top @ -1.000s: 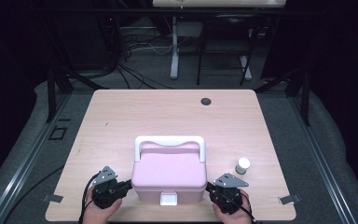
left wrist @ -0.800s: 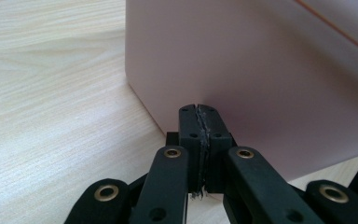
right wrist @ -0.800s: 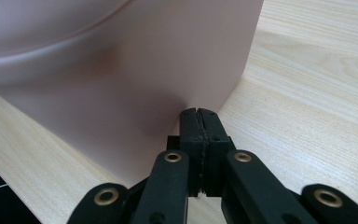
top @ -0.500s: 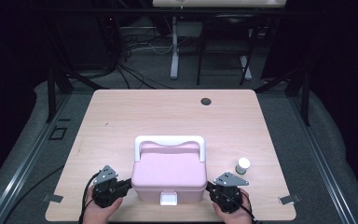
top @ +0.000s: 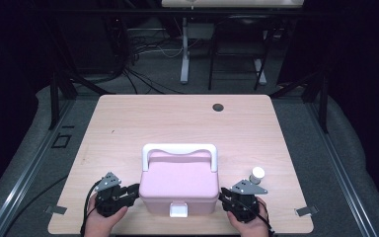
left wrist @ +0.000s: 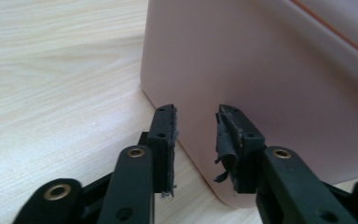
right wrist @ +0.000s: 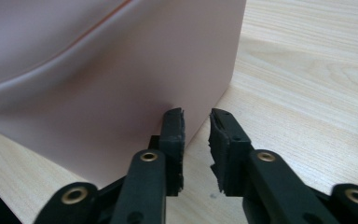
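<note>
The left gripper (top: 134, 191) has just been opening its jaws; they stand apart, released, with nothing between the pads, their tips just beside the left wall of the box (top: 179, 183). The right gripper (top: 223, 196) has likewise just been opening; its gap is narrower, also empty, with the tips near the box's right wall at a lower corner. The left gripper view shows worn, frayed rubber on the pads (left wrist: 228, 135).

The box sits at the near middle of the table (top: 187, 123), between the two grippers. Its long axis runs left to right; its white latch (top: 179, 210) faces the person, and its white handle (top: 179, 149) lies along the far edge. The box is smooth pink plastic with rounded corners; the table is pale wood grain. A small white-capped bottle (top: 256, 175) stands right of the box
</note>
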Demonstrator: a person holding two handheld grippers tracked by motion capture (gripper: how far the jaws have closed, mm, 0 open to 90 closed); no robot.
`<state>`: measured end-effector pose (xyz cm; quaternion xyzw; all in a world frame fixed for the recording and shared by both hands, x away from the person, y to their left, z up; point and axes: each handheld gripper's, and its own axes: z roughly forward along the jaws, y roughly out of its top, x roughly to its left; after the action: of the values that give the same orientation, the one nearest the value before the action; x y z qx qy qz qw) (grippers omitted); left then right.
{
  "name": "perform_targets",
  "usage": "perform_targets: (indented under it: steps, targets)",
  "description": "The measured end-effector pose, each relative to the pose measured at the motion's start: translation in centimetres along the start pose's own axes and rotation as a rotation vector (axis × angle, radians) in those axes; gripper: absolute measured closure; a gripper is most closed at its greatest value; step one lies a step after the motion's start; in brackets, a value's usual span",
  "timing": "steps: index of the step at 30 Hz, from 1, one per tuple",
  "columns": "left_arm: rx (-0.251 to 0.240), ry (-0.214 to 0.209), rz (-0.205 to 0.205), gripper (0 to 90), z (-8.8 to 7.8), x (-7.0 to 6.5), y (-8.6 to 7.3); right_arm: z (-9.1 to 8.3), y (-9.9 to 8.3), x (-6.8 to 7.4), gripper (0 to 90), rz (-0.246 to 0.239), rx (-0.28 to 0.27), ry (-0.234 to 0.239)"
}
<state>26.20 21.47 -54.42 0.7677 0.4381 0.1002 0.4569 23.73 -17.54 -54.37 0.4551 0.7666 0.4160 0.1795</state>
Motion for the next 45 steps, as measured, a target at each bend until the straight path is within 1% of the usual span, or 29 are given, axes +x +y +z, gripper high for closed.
perform_targets:
  steps: [3, 6, 10, 13, 15, 17, 22, 25, 36, 42, 43, 45]
  targets:
    - [-0.003, 0.006, -0.003, 61.6, 0.1, 0.1, 0.0, -0.1, 0.2, -0.3, 68.4, 0.010, -0.014, 0.009]
    - [-0.002, 0.006, -0.001, 60.5, 0.1, 0.2, 0.0, -0.2, 0.2, -0.5, 66.5, 0.015, -0.018, 0.010]
    - [0.001, 0.004, 0.002, 59.4, 0.1, 0.3, 0.1, -0.3, 0.3, -0.6, 65.4, 0.013, -0.024, 0.012]
    - [0.000, 0.008, 0.004, 58.8, -0.2, 0.4, 0.2, -0.5, 0.5, -0.6, 63.5, 0.001, -0.035, 0.013]
    - [-0.004, 0.009, 0.006, 58.8, -0.2, 0.5, 0.3, -0.6, 0.6, -0.7, 63.4, -0.001, -0.039, 0.015]
    - [-0.002, 0.006, 0.001, 58.8, -0.3, 0.5, 0.3, -0.7, 0.7, -0.8, 63.4, -0.003, -0.037, 0.016]
    - [-0.012, 0.005, -0.005, 58.5, -0.6, 0.7, 0.5, -1.0, 0.9, -0.8, 63.1, -0.007, -0.041, 0.018]
    - [-0.017, 0.002, -0.001, 58.3, -0.8, 0.7, 0.6, -1.1, 1.0, -1.0, 62.8, -0.016, -0.038, 0.022]
    - [-0.023, -0.009, 0.000, 58.3, -1.5, 0.4, 0.9, -1.9, 1.4, -1.2, 62.5, -0.011, -0.051, 0.029]
    - [-0.027, -0.007, 0.005, 58.2, -2.1, 0.4, 1.1, -2.1, 1.6, -1.1, 62.5, -0.017, -0.051, 0.026]
    - [-0.035, -0.007, 0.001, 58.3, -2.1, 0.4, 1.1, -2.2, 1.6, -1.1, 62.5, -0.020, -0.052, 0.025]
    - [-0.031, -0.005, 0.001, 58.3, -2.4, 0.5, 1.2, -2.4, 1.7, -1.1, 62.5, -0.019, -0.054, 0.027]
